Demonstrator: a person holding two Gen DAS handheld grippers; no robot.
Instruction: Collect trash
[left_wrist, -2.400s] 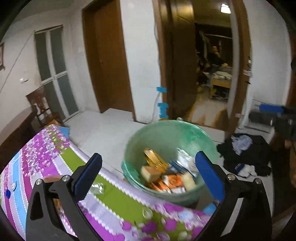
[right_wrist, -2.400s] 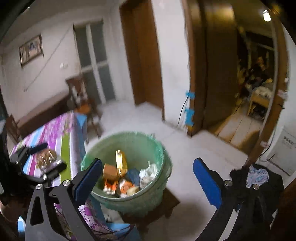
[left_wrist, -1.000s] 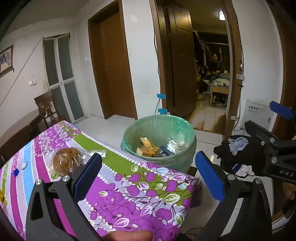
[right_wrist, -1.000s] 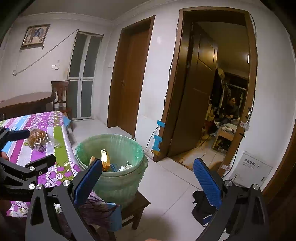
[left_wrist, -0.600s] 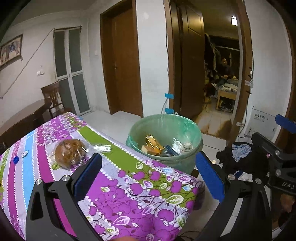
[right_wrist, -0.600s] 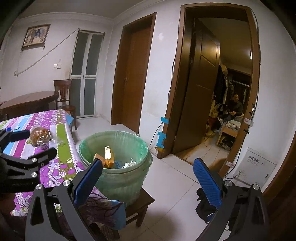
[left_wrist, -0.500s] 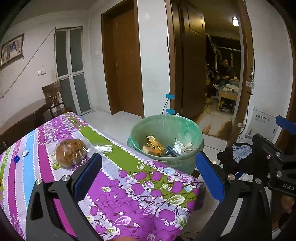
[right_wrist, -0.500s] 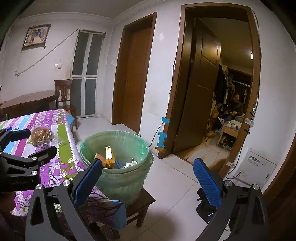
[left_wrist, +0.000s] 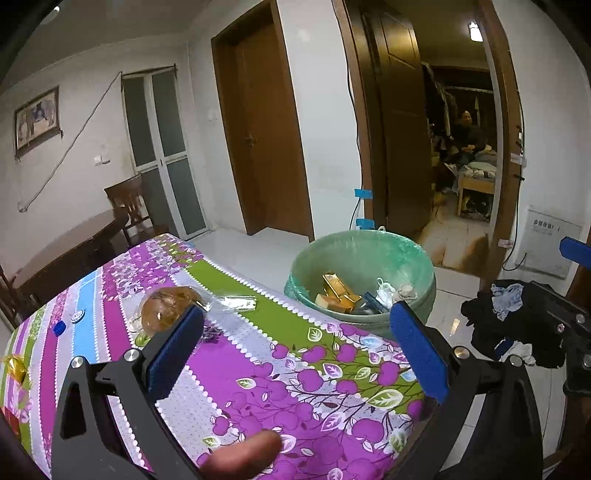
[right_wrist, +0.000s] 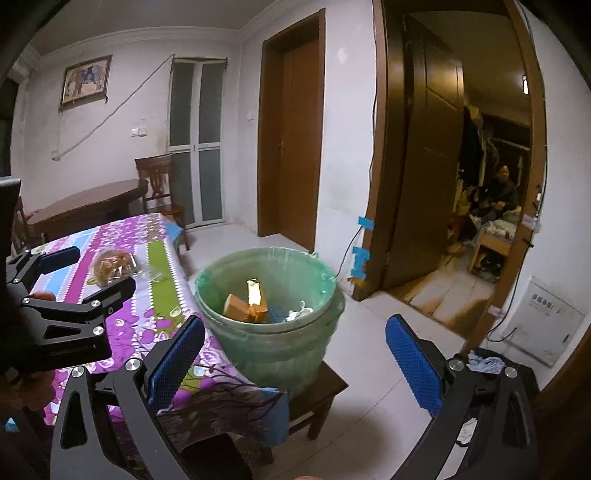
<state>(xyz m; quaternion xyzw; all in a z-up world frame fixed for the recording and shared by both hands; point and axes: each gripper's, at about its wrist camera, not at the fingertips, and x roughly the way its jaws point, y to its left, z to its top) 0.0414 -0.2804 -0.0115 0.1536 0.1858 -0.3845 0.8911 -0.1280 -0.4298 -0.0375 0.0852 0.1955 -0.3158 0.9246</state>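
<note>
At the left of the left wrist view, a bagged bun (left_wrist: 168, 306) and a clear wrapper (left_wrist: 238, 302) lie on the counter (left_wrist: 295, 373), waiting to be collected. The left tool (left_wrist: 291, 347) hangs spread and empty above them. Right of centre, the bin (left_wrist: 360, 258) already holds boxes and scraps. The right tool (right_wrist: 291, 354) gapes, empty.

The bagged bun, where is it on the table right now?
The bagged bun lies on the floral tablecloth just beyond the left gripper, on its left side, next to a clear wrapper and short of the green bin.
</note>
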